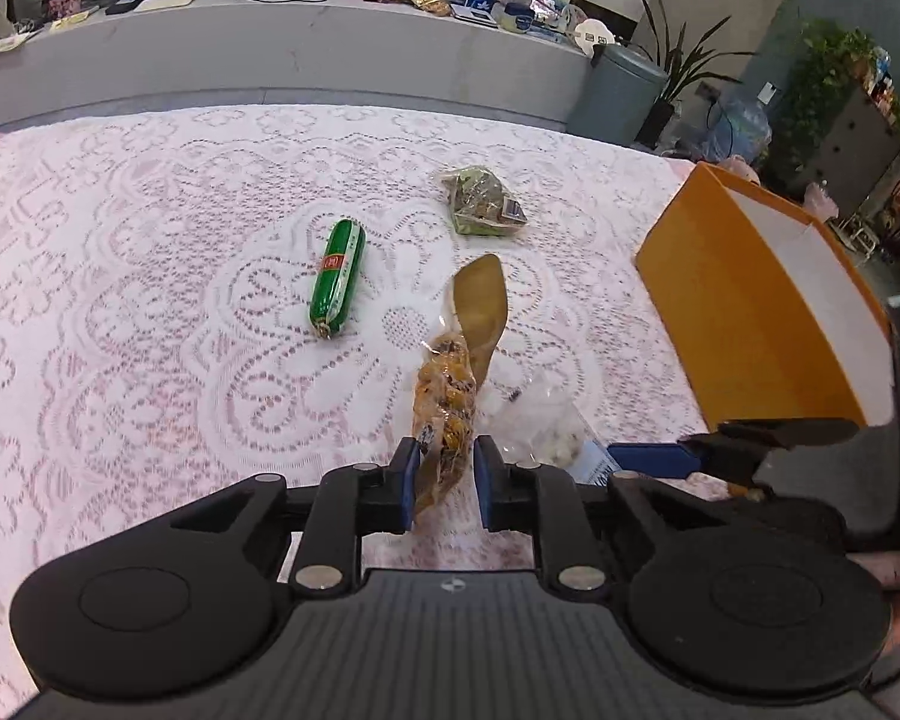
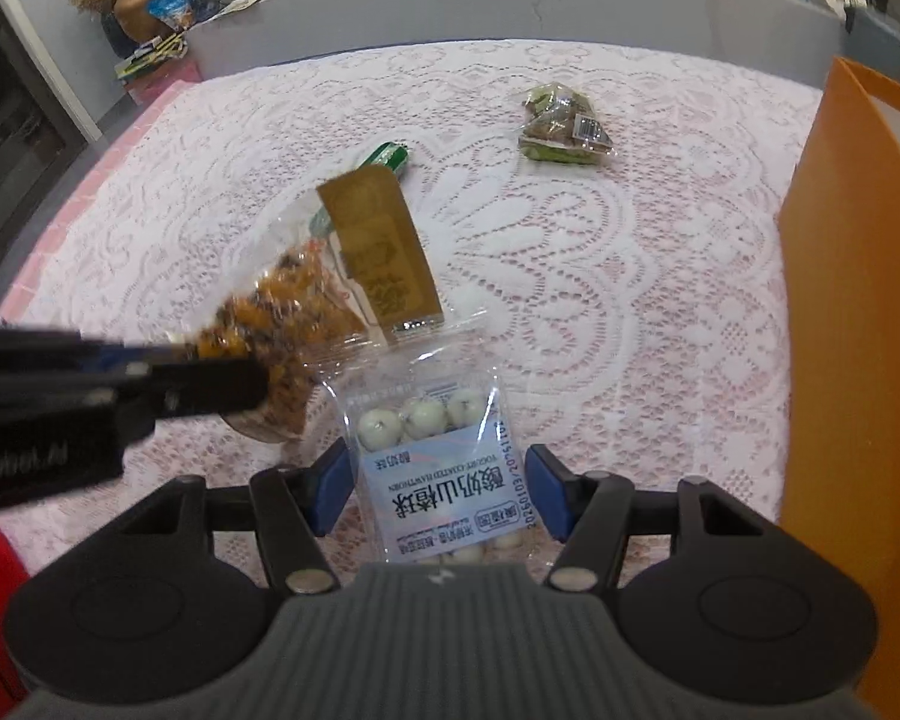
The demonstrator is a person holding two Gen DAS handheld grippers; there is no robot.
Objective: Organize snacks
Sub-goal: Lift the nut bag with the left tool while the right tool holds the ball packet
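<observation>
Left claw seemingly grips the blurred orange packet; right claw spread.

A: How many snack packs are out on the tabletop?

B: Four. One green sausage near centre, one greenish packet up at one o'clock, one bag of orange-brown snack with a gold header, and one clear pouch of white balls at six o'clock in the right wrist view.

A: And boxes?

B: One orange box, over at three o'clock.

A: Grippers?

B: Two: the left gripper and the right gripper, each with two blue-padded jaws.

A: White balls visible at the pouch's top?

B: Three.
</observation>
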